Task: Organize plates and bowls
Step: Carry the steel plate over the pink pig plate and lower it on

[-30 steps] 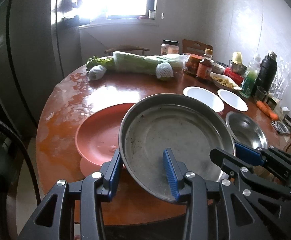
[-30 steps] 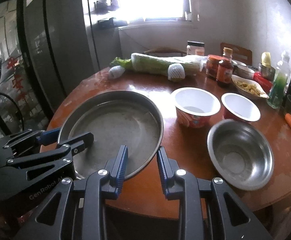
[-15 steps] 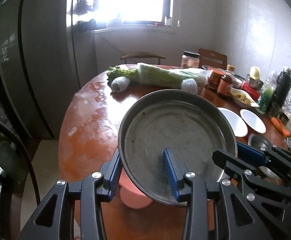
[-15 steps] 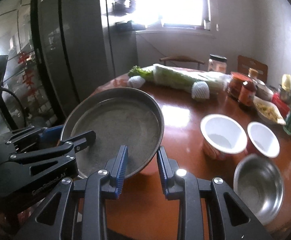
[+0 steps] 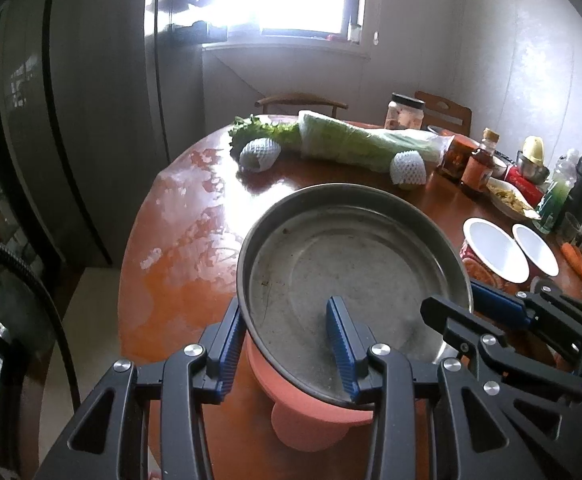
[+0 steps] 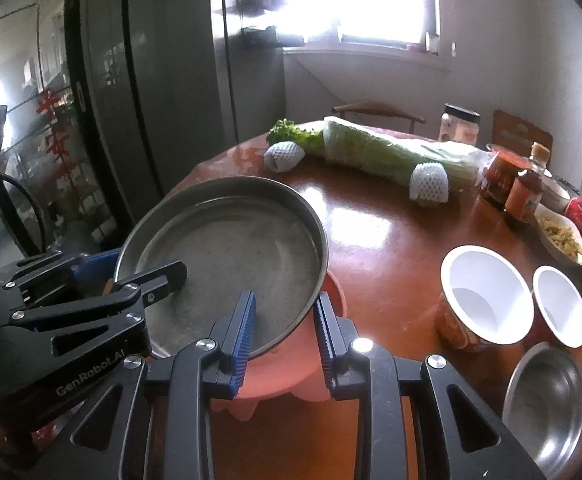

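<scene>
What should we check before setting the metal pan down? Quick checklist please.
1. Left gripper clamped on the metal pan rim: ok, one finger inside, one outside.
2. Right gripper clamped on the rim at another spot: ok.
3. Pan empty: ok, only smudges inside.
4. Pan over the pink plate: ok, the plate shows beneath its near edge; how well centred, cannot tell.
5. Pan clear of the two white cups: ok, both stand apart to the right.
6. Gap between pan and plate: cannot tell.
</scene>
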### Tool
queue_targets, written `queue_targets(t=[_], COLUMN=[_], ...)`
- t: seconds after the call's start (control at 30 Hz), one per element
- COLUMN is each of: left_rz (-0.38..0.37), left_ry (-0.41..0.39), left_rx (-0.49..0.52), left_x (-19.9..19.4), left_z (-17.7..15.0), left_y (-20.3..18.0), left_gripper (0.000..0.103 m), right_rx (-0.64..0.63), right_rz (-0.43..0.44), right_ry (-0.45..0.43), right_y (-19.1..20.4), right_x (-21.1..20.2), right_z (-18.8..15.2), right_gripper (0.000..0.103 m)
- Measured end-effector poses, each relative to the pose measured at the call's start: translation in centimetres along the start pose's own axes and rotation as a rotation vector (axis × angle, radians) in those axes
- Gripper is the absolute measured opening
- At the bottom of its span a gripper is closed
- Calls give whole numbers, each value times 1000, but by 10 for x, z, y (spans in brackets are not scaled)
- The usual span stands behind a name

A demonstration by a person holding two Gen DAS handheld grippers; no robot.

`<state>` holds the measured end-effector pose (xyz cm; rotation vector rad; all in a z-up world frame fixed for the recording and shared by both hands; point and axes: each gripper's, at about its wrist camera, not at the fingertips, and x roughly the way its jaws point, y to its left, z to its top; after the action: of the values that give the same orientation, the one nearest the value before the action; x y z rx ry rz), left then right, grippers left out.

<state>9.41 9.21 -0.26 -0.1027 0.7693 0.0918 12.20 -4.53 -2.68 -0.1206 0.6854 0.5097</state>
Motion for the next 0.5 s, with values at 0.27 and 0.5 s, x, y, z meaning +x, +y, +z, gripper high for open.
queue_targets(t=[0.27,0.5], left_rz=[26,38], left_ry=[20,26], left_rx=[8,12], left_x=[16,24], left_z=[-8,-12], left_y=[-2,-3], left_gripper=[41,41], right_rx=[3,9], right_rz=[9,14], right_ry=[36,54], right_y=[-5,-8], right_x=[21,30], right_z=[-6,-11], right_gripper=[31,31])
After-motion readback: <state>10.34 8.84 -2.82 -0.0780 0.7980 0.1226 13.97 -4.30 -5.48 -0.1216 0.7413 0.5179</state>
